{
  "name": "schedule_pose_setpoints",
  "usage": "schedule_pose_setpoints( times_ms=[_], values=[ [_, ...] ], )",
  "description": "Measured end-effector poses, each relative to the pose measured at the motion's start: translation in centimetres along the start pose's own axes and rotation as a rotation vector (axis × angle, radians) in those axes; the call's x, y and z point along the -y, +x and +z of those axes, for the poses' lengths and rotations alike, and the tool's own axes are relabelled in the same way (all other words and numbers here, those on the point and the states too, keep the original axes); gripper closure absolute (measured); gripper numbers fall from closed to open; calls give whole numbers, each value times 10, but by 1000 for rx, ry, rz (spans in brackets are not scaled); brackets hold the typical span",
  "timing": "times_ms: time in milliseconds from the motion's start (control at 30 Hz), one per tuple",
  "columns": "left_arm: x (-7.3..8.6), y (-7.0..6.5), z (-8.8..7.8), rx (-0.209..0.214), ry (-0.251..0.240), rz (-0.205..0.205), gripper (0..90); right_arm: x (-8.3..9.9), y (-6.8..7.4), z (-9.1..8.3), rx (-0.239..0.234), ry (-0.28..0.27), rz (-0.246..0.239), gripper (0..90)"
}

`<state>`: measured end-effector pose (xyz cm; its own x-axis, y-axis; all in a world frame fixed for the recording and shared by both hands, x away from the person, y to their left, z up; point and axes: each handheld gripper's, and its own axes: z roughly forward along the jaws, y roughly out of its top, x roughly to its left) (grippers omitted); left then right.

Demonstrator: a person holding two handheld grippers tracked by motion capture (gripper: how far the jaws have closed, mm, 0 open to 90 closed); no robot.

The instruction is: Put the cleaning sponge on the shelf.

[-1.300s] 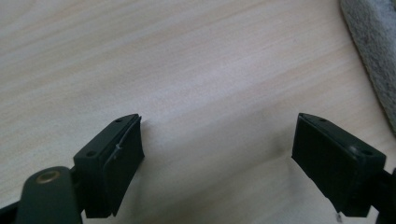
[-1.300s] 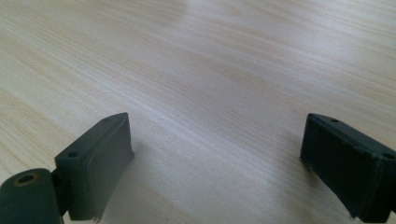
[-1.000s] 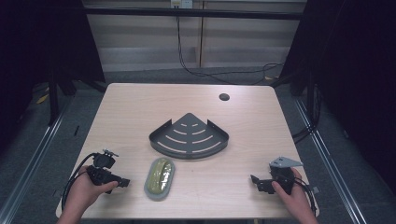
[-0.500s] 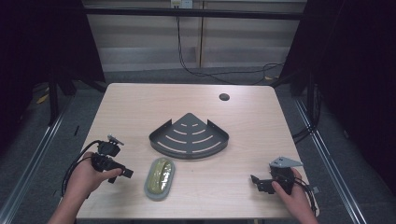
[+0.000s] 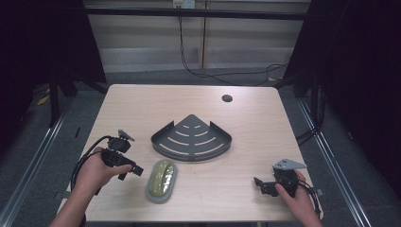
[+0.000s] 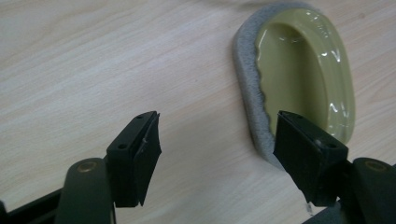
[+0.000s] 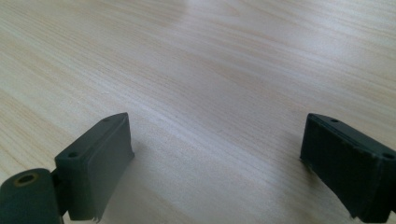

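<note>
An olive-green glossy oval piece with a grey fuzzy rim lies flat on the table near the front, left of centre. Just left of it my left gripper hovers, pointing toward it. In the left gripper view the oval piece lies just beyond the right-hand jaw; the left gripper is open. Its jaws have just been closing, with bare wood between them. A dark grey quarter-round slotted shelf sits mid-table. My right gripper rests open at the front right; in its own view the right gripper spans bare wood.
The light wooden table has a small round black grommet near its far edge. Dark floor and metal rails run along both sides. Cables trail on the floor behind the table.
My left hand has risen and moved forward and right, closer to the oval piece. Its jaws stand narrower. The right hand has not moved.
</note>
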<state>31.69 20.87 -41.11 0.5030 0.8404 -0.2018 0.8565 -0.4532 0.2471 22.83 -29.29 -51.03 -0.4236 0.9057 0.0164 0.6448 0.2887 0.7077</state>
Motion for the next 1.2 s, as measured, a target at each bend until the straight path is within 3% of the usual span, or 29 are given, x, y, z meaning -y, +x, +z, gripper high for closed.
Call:
schedule_pose_setpoints(
  times_ms=[500, 1200],
  values=[
    [-18, -22, -3, 15, 33, 10, 360, 0, 0, 0, 0, 0, -1, 85],
    [-36, -53, 9, 38, 79, -30, 420, 0, 0, 0, 0, -1, -2, 85]
  ],
)
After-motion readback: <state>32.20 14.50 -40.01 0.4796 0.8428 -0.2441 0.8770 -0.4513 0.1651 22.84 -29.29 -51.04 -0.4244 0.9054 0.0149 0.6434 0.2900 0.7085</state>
